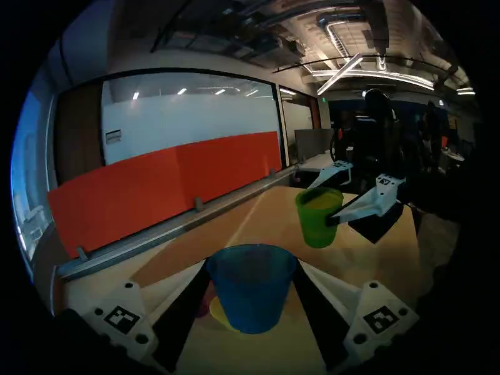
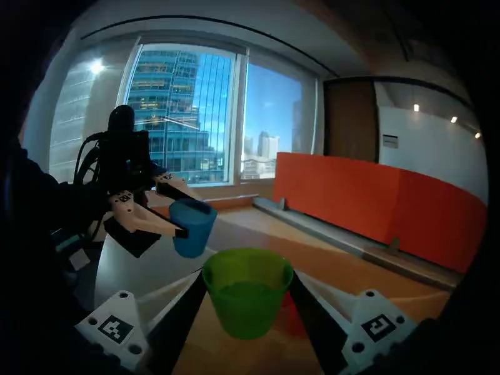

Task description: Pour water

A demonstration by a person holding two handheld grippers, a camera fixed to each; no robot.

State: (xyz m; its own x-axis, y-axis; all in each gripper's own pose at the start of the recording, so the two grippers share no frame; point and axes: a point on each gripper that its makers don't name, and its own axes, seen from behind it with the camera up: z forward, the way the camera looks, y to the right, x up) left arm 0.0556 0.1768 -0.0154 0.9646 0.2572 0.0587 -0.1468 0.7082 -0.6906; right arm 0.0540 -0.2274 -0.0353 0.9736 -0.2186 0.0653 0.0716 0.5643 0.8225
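My left gripper (image 1: pixel 252 270) is shut on a blue translucent cup (image 1: pixel 252 303), held upright low in the left gripper view. In that view the green cup (image 1: pixel 317 219) stands upright farther off to the right, clamped by my right gripper (image 1: pixel 320 203). In the right gripper view the green cup (image 2: pixel 247 294) sits between my right gripper's (image 2: pixel 247 275) fingers, upright. The blue cup (image 2: pixel 192 230) hangs to the left beyond it, in the left gripper (image 2: pixel 187 219), with a person's dark sleeve (image 2: pixel 44 200) behind. The two cups are apart. Whether either holds water I cannot tell.
A wooden tabletop (image 1: pixel 375 250) lies under both cups, bordered by an orange partition (image 1: pixel 162 181) with a metal rail. A yellow disc and something pink (image 1: pixel 215 309) lie beneath the blue cup. Something red (image 2: pixel 289 312) shows behind the green cup. Large windows (image 2: pixel 187 112) stand beyond.
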